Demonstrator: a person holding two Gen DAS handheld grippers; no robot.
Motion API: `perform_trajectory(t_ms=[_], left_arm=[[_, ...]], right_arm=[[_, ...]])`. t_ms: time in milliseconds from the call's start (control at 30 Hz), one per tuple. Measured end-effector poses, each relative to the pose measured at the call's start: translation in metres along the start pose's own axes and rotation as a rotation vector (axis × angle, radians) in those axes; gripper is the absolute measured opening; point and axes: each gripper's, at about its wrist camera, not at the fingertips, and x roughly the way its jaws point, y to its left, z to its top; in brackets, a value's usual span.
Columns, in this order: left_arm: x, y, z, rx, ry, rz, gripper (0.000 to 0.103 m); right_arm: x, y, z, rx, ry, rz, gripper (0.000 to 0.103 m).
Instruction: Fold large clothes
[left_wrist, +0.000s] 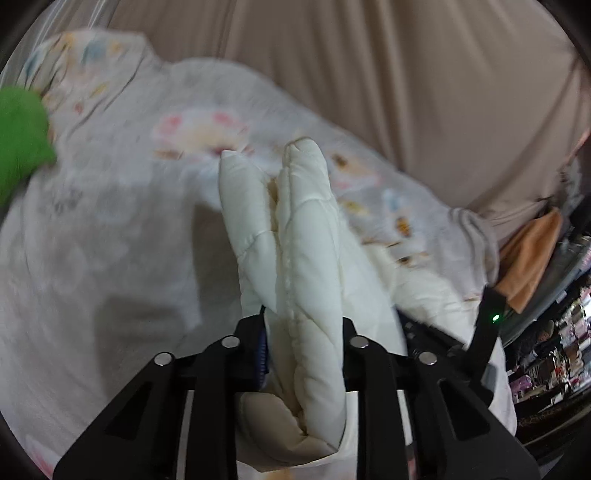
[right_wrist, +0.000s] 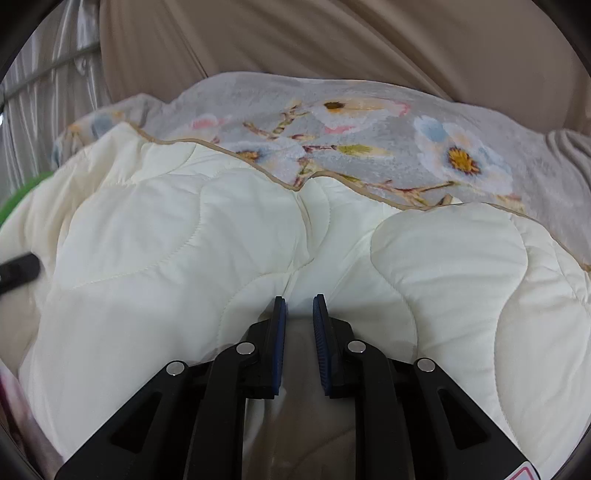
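Item: cream quilted comforter (right_wrist: 229, 240), floral-backed, lying heaped on a bed spread with a flowered sheet (left_wrist: 110, 206).

Left: left claw (left_wrist: 304, 354) clamped on a doubled fold of the comforter (left_wrist: 295, 229), which stands up between the jaws and holds its shape.

Right: right claw (right_wrist: 298, 332) with jaws narrow and nothing visibly pinched; its tips rest at a seam of the comforter.

Handling, judged: padded, soft, bulky rather than heavy; smooth shell likely slippery, so thin pinches may slide.

Hold: best taken at the piped edge (right_wrist: 295, 186) or a stitched seam, gathering both layers.
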Motion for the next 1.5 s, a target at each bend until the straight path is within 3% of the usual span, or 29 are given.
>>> perform_trajectory(t_ms=[67,167,233,400,500,667,800,933,1067,1133,1200,1267,1300,1367,1500], left_arm=[[-0.02,-0.024,0.008,0.044,-0.035,-0.063,0.018],[-0.037,-0.065,0.009,0.13,-0.056,-0.123,0.018],[-0.04,-0.093,0.005,0.188,-0.055,-0.158,0.018],[-0.031,-0.158,-0.012,0.303,-0.018,-0.237,0.018],[-0.014,-0.198,-0.025,0.371,0.014,-0.251,0.018],[0.042,-0.267,-0.054,0.469,0.076,-0.234,0.018],[0.103,-0.307,-0.089,0.538,0.174,-0.199,0.018],[0.153,-0.322,-0.127,0.583,0.247,-0.148,0.019],[0.164,-0.324,-0.146,0.603,0.245,-0.109,0.024],[0.158,-0.324,-0.145,0.603,0.239,-0.123,0.028],[0.14,-0.32,-0.134,0.587,0.217,-0.167,0.031],[0.111,-0.311,-0.119,0.58,0.182,-0.221,0.039],[0.098,-0.307,-0.112,0.567,0.166,-0.25,0.042],[0.065,-0.284,-0.091,0.519,0.125,-0.314,0.06],[0.012,-0.231,-0.055,0.405,-0.017,-0.287,0.07]], right_arm=[[-0.033,-0.008,-0.01,0.06,-0.013,0.105,0.018],[-0.081,-0.011,-0.043,0.053,-0.047,0.098,0.015],[-0.094,-0.014,-0.068,0.064,-0.022,0.149,0.009],[-0.068,-0.005,-0.104,0.059,0.065,0.161,0.002],[-0.061,-0.014,-0.11,0.131,0.038,0.212,0.0],[-0.085,-0.041,-0.128,0.276,-0.003,0.338,0.001],[-0.133,-0.071,-0.155,0.31,-0.082,0.241,0.006],[-0.178,-0.117,-0.18,0.406,-0.129,0.112,0.008],[-0.213,-0.151,-0.188,0.47,-0.185,-0.008,0.008],[-0.226,-0.162,-0.183,0.489,-0.221,-0.044,0.009],[-0.237,-0.17,-0.172,0.493,-0.252,-0.073,0.016],[-0.244,-0.176,-0.16,0.494,-0.276,-0.075,0.031],[-0.247,-0.176,-0.15,0.488,-0.296,-0.062,0.048],[-0.25,-0.179,-0.134,0.479,-0.325,-0.031,0.063],[-0.246,-0.181,-0.096,0.446,-0.326,0.084,0.081]])
